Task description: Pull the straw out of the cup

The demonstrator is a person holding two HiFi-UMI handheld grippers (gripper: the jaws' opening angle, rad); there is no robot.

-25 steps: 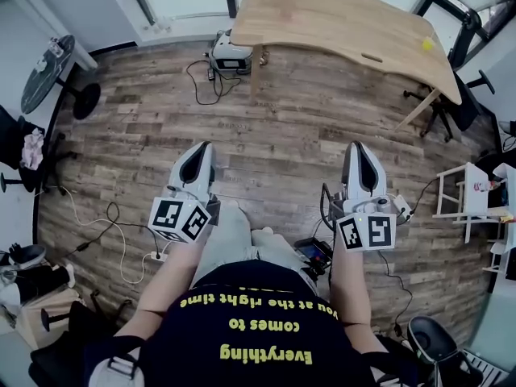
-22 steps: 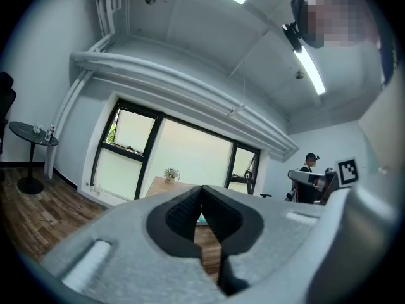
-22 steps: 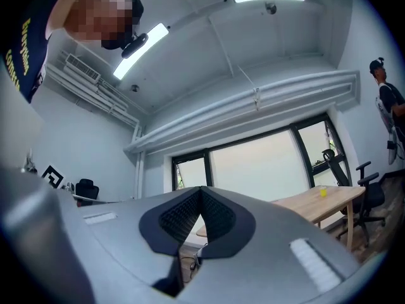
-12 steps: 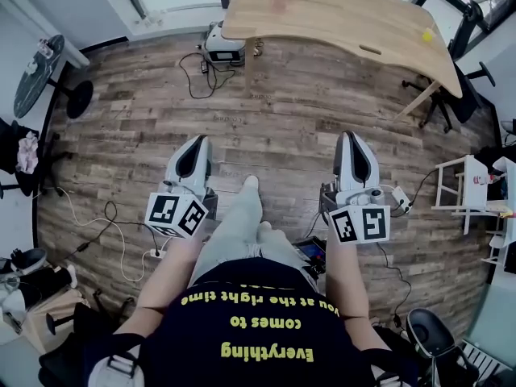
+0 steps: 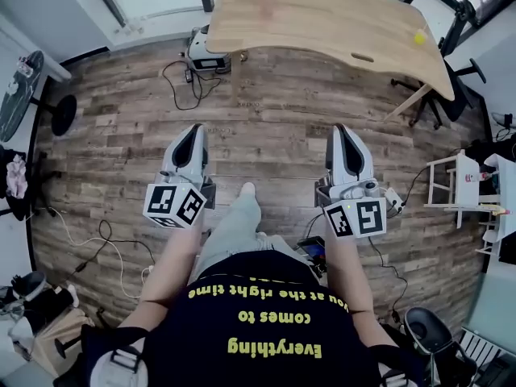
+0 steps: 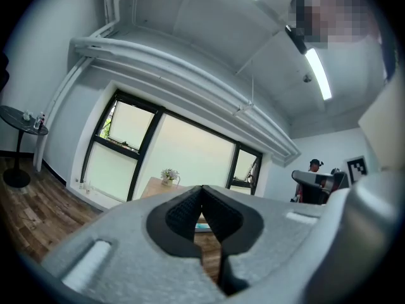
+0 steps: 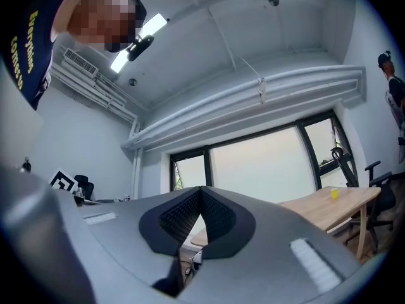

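Near first: you're holding both tongs out in front of you over the wooden floor [image 5: 274, 147]. The left tongs [image 5: 197, 127] are pressed together with nothing between the pads. The right tongs [image 5: 342, 127] are also pressed together and empty. Past the tips there's only bare floor, then the counter [image 5: 322, 14] ahead. The one likely task thing is the small yellow cup [image 5: 419, 37], sitting near the counter's far right end, close to the edge. I'm judging it to be the cup; it's too small to confirm. The straw isn't showing at this size, so its long axis can't be read, though it's probably standing up out of the cup. The relation that matters: the cup is lying ahead and to the right of both tongs, well apart from them, and your right tongs are the nearer. The right gripper view is showing it off to the right of the tips; the left gripper view isn't showing it at all.
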